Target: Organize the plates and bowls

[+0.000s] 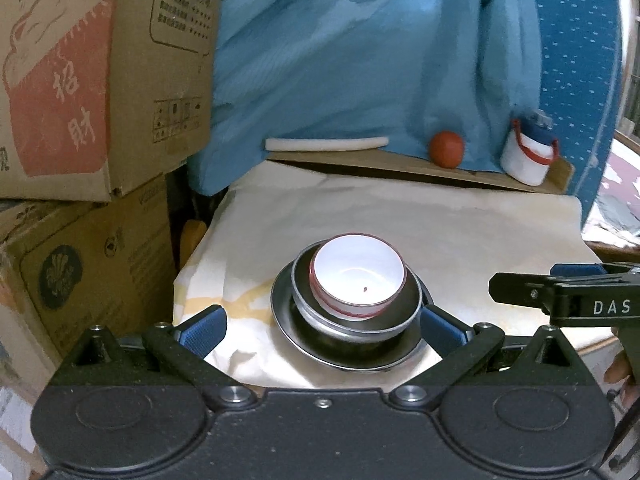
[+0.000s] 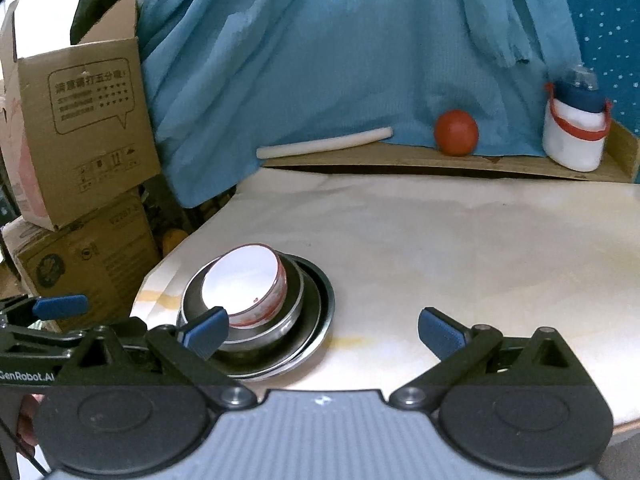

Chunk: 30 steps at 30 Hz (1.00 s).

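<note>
A glossy white bowl with a red rim sits in my stack, inside a brushed metal bowl on a shiny metal plate. Beneath the plate lies smooth, creased cream paper. Behind the plate hang matt blue cloth and rough brown cardboard boxes. My grippers' blue pads look ribbed and rubbery.

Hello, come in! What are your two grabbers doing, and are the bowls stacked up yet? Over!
Left gripper open, empty. Right gripper open, empty. White bowl nested in metal bowl on metal plate. Nothing in the way.
</note>
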Each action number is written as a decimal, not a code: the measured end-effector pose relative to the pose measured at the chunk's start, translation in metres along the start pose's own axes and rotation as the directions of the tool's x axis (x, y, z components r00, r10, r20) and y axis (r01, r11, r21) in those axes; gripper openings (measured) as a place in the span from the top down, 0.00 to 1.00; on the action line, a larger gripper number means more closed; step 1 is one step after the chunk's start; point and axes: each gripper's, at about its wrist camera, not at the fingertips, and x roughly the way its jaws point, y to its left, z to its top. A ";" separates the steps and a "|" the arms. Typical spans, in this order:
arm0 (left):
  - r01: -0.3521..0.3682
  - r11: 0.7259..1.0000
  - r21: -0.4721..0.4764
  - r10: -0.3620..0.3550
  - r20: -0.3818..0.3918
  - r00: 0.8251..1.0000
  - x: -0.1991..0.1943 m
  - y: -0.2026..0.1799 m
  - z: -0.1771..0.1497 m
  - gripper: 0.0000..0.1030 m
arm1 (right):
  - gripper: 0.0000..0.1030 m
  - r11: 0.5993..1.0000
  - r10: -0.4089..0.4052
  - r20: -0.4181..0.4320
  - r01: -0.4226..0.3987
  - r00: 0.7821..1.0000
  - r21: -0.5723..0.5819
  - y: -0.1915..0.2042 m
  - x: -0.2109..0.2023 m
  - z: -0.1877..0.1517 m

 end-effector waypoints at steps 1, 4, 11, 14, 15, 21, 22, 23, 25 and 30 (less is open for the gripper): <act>0.008 1.000 0.013 -0.008 0.006 1.000 -0.001 0.002 -0.001 0.01 | 0.00 1.000 -0.012 0.008 0.012 1.000 0.006 0.003 -0.002 -0.002; 0.026 0.998 0.061 -0.028 0.039 0.999 -0.009 0.011 -0.003 0.01 | 0.00 0.998 -0.055 0.030 0.054 0.998 0.031 0.012 -0.010 -0.012; 0.084 0.987 0.138 -0.098 0.101 0.990 -0.028 0.031 -0.008 0.01 | 0.00 0.981 -0.171 0.071 0.163 0.983 0.109 0.037 -0.032 -0.032; 0.111 0.983 0.146 -0.128 0.116 0.985 -0.034 0.038 -0.012 0.01 | 0.00 0.973 -0.205 0.091 0.193 0.975 0.128 0.049 -0.043 -0.039; 0.119 0.982 0.150 -0.136 0.114 0.984 -0.035 0.040 -0.013 0.01 | 0.00 0.971 -0.213 0.093 0.201 0.973 0.130 0.052 -0.045 -0.041; 0.161 0.969 0.185 -0.178 0.081 0.981 -0.040 0.049 -0.028 0.01 | 0.00 0.956 -0.268 0.103 0.251 0.958 0.149 0.072 -0.060 -0.060; 0.165 0.967 0.191 -0.183 0.078 0.980 -0.041 0.050 -0.031 0.01 | 0.00 0.953 -0.275 0.103 0.257 0.956 0.158 0.075 -0.062 -0.063; 0.168 0.966 0.195 -0.185 0.074 0.980 -0.041 0.051 -0.033 0.01 | 0.00 0.952 -0.278 0.104 0.259 0.955 0.164 0.077 -0.064 -0.067; 0.175 0.965 0.197 -0.192 0.071 0.979 -0.041 0.054 -0.035 0.01 | 0.00 0.948 -0.287 0.103 0.266 0.952 0.175 0.081 -0.067 -0.073; 0.186 0.961 0.203 -0.206 0.080 0.975 -0.045 0.059 -0.038 0.01 | 0.00 0.943 -0.298 0.097 0.278 0.950 0.181 0.089 -0.073 -0.084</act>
